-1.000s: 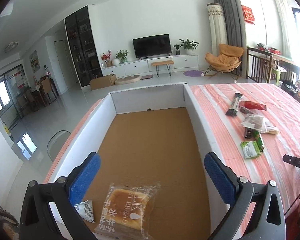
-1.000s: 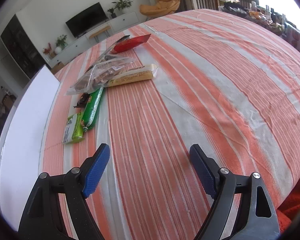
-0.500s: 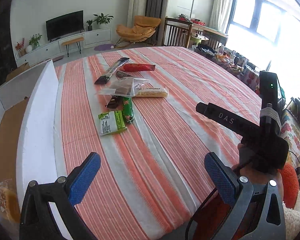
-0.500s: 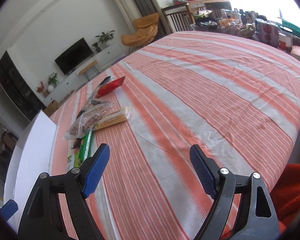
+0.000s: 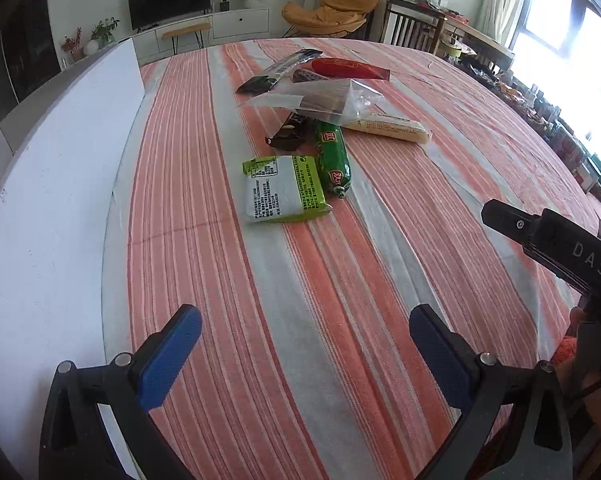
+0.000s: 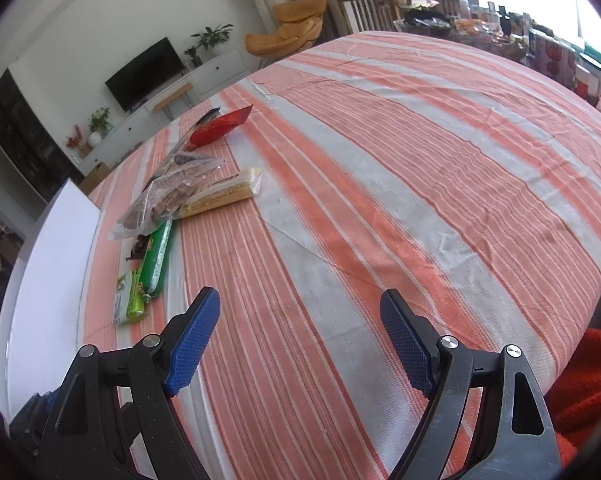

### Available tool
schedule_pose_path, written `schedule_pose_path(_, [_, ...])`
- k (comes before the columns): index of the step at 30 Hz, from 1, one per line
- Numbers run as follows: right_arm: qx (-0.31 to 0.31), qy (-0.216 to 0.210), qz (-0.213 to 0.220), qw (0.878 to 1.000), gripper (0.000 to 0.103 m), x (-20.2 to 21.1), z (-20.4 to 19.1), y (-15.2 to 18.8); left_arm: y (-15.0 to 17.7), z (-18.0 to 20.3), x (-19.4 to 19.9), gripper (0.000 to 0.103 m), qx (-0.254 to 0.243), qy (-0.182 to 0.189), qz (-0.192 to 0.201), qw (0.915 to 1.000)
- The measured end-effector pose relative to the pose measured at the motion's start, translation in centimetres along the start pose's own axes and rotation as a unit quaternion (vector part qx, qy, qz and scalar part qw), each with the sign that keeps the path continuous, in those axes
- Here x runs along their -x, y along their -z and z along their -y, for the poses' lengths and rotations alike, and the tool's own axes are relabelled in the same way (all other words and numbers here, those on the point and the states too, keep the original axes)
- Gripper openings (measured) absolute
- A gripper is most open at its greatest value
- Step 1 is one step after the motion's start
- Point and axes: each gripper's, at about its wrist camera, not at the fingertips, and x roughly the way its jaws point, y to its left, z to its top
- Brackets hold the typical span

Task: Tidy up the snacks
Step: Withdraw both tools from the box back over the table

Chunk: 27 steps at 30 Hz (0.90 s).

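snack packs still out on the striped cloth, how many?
7, clustered: green-white pack, green sausage, dark candy, pale bar, clear bag, red pack, dark stick. More may hide underneath.

Striped tablecloth (image 5: pixel 340 280) bearing clustered snack packets (image 5: pixel 283 188) beside a white box wall (image 5: pixel 60 184).

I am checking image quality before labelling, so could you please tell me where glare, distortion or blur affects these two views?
Left wrist view: the window at upper right is blown out, the white box wall bows from fisheye distortion, the snacks stay sharp. Right wrist view: glare at the top right corner, the striped tablecloth bulges like a dome, dark vignette at the corners.
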Motion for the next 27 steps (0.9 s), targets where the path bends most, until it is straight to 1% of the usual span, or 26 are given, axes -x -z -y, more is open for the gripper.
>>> schedule_pose_path(3, [0.005,0.002,-0.018,1.0,0.085,-0.7,-0.2,0.2,0.3,-0.7,-0.7,0.103,0.011,-0.008,-0.008,0.9999])
schedule_pose_path(4, [0.008,0.004,-0.017,1.0,0.085,-0.7,-0.3,0.3,0.4,-0.9,-1.0,0.103,0.016,-0.008,-0.011,0.9998])
schedule_pose_path(6, [0.011,0.0,-0.019,1.0,0.085,-0.8,-0.4,0.4,0.6,-0.9,-1.1,0.103,0.01,-0.021,-0.004,0.9997])
schedule_pose_path(9, [0.014,0.001,-0.021,1.0,0.086,-0.8,-0.5,0.4,1.0,-0.1,-1.3,0.103,-0.014,-0.041,0.004,0.9991])
schedule_pose_path(15, [-0.001,-0.009,-0.016,1.0,0.087,-0.7,-0.2,0.4,1.4,-0.2,-1.2,0.103,-0.014,-0.038,0.027,0.9988])
schedule_pose_path(20, [-0.022,-0.029,-0.01,0.999,0.088,-0.4,0.4,0.4,1.4,-0.1,-1.1,0.103,-0.016,-0.038,0.03,0.9987])
schedule_pose_path(23, [-0.016,-0.025,-0.01,1.0,0.089,-0.4,0.2,0.4,1.4,-0.1,-1.0,0.103,-0.016,-0.038,0.032,0.9987])
schedule_pose_path(27, [0.008,-0.005,-0.011,1.0,0.089,-0.6,-0.6,0.5,1.4,-0.1,-1.0,0.103,-0.016,-0.038,0.032,0.9987])
